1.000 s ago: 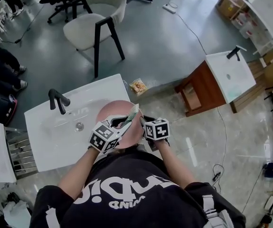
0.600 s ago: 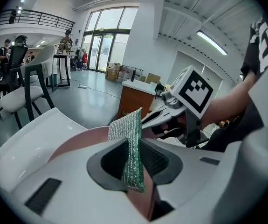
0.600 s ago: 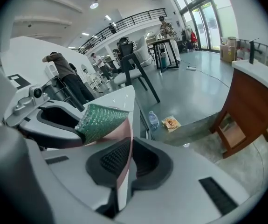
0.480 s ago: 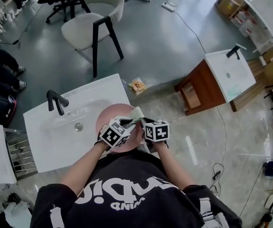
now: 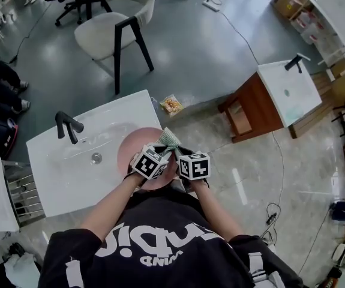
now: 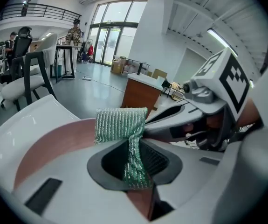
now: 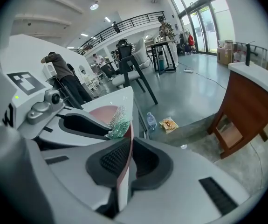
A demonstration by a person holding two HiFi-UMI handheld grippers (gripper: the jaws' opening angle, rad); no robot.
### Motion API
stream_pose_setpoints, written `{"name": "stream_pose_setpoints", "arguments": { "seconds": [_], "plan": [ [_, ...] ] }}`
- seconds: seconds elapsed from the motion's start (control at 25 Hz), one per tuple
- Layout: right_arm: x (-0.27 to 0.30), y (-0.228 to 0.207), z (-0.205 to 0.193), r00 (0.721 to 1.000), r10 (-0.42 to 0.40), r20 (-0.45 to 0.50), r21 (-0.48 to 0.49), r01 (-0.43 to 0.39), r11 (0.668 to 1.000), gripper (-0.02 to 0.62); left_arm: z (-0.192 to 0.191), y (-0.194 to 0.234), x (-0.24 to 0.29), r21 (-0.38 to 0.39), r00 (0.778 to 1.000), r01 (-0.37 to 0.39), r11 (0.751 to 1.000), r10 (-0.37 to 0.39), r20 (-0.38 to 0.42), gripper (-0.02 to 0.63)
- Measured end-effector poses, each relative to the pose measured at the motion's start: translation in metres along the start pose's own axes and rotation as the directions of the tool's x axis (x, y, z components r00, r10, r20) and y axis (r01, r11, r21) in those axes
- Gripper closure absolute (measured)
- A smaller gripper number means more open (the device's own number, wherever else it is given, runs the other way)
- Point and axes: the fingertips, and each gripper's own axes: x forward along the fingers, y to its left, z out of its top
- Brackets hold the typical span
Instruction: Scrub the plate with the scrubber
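A round pink plate (image 5: pixel 130 150) hangs tilted over the white sink (image 5: pixel 52 179). My right gripper (image 5: pixel 180 153) is shut on its right rim; the jaws have just been closing, and the thin edge of the plate (image 7: pixel 126 157) stands between the pads. My left gripper (image 5: pixel 164 151) is shut on a green mesh scrubber (image 5: pixel 170 139). In the left gripper view the scrubber (image 6: pixel 122 127) sticks up from the jaws over the plate (image 6: pixel 50 146), close beside the right gripper (image 6: pixel 203 111). In the right gripper view the scrubber (image 7: pixel 118 123) lies against the plate's face near the rim.
A black faucet (image 5: pixel 68 126) and drain (image 5: pixel 96 158) are left of the plate. A white chair (image 5: pixel 109 32) stands behind the sink. A snack packet (image 5: pixel 172 105) lies on the floor. A second sink on a wooden cabinet (image 5: pixel 268 101) is to the right.
My left gripper has moved right and down with the scrubber, closer to the right gripper, over the plate's right part. The right gripper has stayed on the rim.
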Motion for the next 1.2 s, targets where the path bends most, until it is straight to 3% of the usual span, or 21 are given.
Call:
{"name": "stream_pose_setpoints", "arguments": {
  "seconds": [0.2,0.56,0.8,1.2],
  "plan": [
    [0.001,0.001,-0.002,1.0,-0.02,0.004,-0.026,0.02,0.999,0.565,0.001,0.004,0.006,0.003,1.0,-0.008,1.0,0.008,-0.006,0.515],
    [0.002,0.0,0.0,1.0,-0.028,0.012,-0.029,0.029,0.999,0.555,0.01,0.017,0.011,-0.079,1.0,-0.014,0.997,0.012,-0.016,0.517],
    [0.002,0.0,0.001,0.998,-0.055,0.009,-0.048,0.055,0.997,0.555,0.014,0.032,0.009,-0.086,0.999,-0.045,0.995,0.044,-0.016,0.517],
    [0.002,-0.001,0.002,0.997,-0.07,0.021,-0.046,0.071,0.996,0.555,0.006,0.069,-0.003,-0.051,0.981,-0.186,0.981,0.182,-0.063,0.517]
  ]
}}
